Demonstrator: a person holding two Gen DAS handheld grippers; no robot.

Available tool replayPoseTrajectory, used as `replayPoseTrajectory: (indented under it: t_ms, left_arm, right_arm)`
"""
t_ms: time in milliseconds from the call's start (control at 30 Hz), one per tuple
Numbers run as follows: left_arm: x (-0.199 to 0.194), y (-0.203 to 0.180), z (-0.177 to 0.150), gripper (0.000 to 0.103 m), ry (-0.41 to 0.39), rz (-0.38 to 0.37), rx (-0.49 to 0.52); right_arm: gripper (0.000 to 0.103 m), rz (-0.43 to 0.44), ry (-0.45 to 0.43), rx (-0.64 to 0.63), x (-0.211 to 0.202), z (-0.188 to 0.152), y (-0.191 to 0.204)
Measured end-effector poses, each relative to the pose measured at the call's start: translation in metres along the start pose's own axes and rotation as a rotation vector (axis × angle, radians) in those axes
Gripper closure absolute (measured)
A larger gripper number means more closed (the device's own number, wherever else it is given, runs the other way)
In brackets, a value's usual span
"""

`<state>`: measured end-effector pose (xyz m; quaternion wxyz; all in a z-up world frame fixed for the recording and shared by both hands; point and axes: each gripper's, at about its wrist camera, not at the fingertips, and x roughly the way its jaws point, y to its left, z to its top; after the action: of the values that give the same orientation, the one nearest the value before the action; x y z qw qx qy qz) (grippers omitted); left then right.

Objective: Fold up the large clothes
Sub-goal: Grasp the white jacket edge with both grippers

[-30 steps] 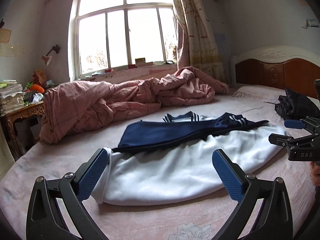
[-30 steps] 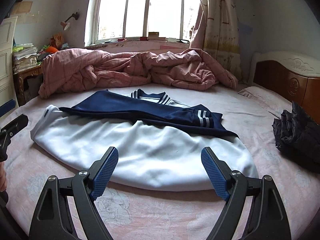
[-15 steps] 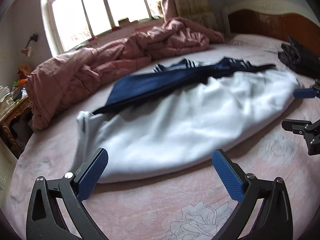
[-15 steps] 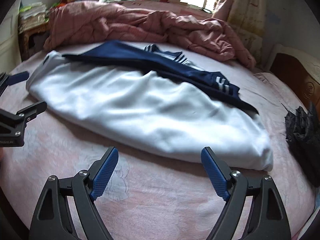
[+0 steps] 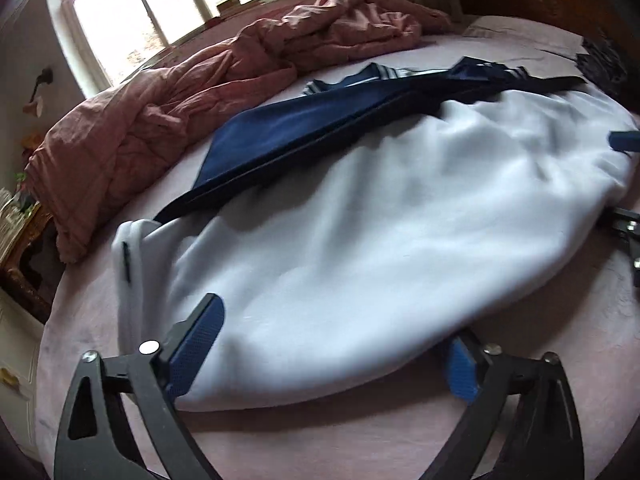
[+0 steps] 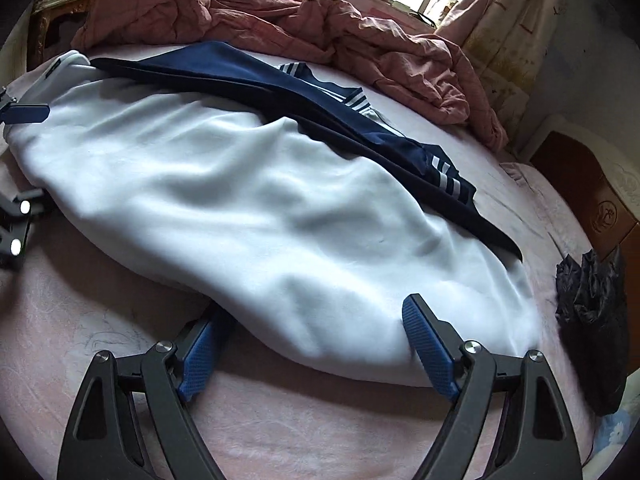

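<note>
A large white garment [image 5: 380, 240] with navy sleeves and striped cuffs [image 5: 320, 132] lies spread on the pink bed sheet [image 5: 320, 440]. My left gripper [image 5: 328, 356] is open at the garment's near hem, left finger on top of the cloth, right finger tucked at its edge. My right gripper [image 6: 316, 344] is open at the same hem further right; the white garment [image 6: 240, 200] lies between its fingers, the left finger partly under the cloth. Each gripper also shows at the edge of the other's view.
A crumpled pink quilt [image 5: 200, 80] lies along the far side under the window. A dark bundle of clothing [image 6: 592, 300] sits at the right by the wooden headboard [image 6: 592, 200]. A wooden side table [image 5: 20, 248] stands at the left.
Both grippers have tilted down and moved forward to the garment's near hem, from hovering above the bed to straddling the cloth edge. The garment has not moved.
</note>
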<state>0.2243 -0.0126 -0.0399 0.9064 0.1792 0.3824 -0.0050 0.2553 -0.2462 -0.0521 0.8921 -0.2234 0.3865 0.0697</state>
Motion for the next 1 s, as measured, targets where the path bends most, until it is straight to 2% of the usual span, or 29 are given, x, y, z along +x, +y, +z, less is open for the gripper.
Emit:
replayPoseTrajectory:
  t_ms: [33,133,200,233,267,333,367,400,433,500,633,733,833,1000]
  left_arm:
    - [0.005,0.009,0.0,0.028,0.011,0.01,-0.019]
    - [0.012,0.028,-0.004,0.029,0.032,-0.047,-0.079]
    - [0.011,0.028,-0.006,0.03,0.025,-0.013,-0.061]
    - [0.011,0.027,-0.008,0.031,0.018,0.009,-0.047]
    - [0.013,0.026,-0.008,0.034,0.018,0.008,-0.04]
    - [0.02,0.024,-0.01,0.055,0.041,0.012,-0.05]
    - [0.019,0.02,-0.01,0.061,0.03,0.035,-0.033]
    - [0.014,0.015,-0.01,0.077,0.007,0.054,-0.004]
    - [0.006,0.009,-0.011,0.088,-0.02,0.068,0.02]
    - [-0.01,0.007,-0.014,0.093,-0.066,0.12,0.018]
    - [-0.064,0.028,-0.03,0.094,-0.11,0.009,-0.109]
    - [-0.116,0.022,-0.056,0.095,-0.182,0.027,-0.073]
    - [-0.153,0.026,-0.087,0.094,-0.184,-0.045,-0.107]
    - [-0.195,0.028,-0.119,0.094,-0.191,-0.066,-0.111]
  right_arm:
    - [0.017,0.005,0.009,0.021,0.001,-0.001,-0.007]
    - [0.017,-0.104,0.021,0.016,0.005,-0.007,-0.022]
    - [0.017,-0.176,0.038,0.017,0.009,-0.012,-0.035]
    - [0.017,-0.181,0.043,0.037,0.011,-0.014,-0.043]
    - [0.028,-0.158,0.044,0.062,0.011,-0.015,-0.051]
    - [0.059,-0.135,0.041,0.105,0.014,-0.016,-0.063]
    - [0.067,-0.145,0.031,0.107,0.014,-0.017,-0.065]
    - [0.071,-0.155,0.017,0.099,0.014,-0.018,-0.066]
    - [0.078,-0.165,0.009,0.1,0.013,-0.018,-0.066]
    - [0.083,-0.179,-0.024,0.119,0.002,-0.021,-0.066]
    - [0.085,-0.146,-0.11,0.154,-0.035,-0.029,-0.069]
    - [0.085,-0.068,-0.173,0.179,-0.075,-0.046,-0.071]
    - [0.085,-0.038,-0.195,0.174,-0.11,-0.076,-0.063]
    - [0.085,-0.001,-0.207,0.146,-0.162,-0.126,-0.046]
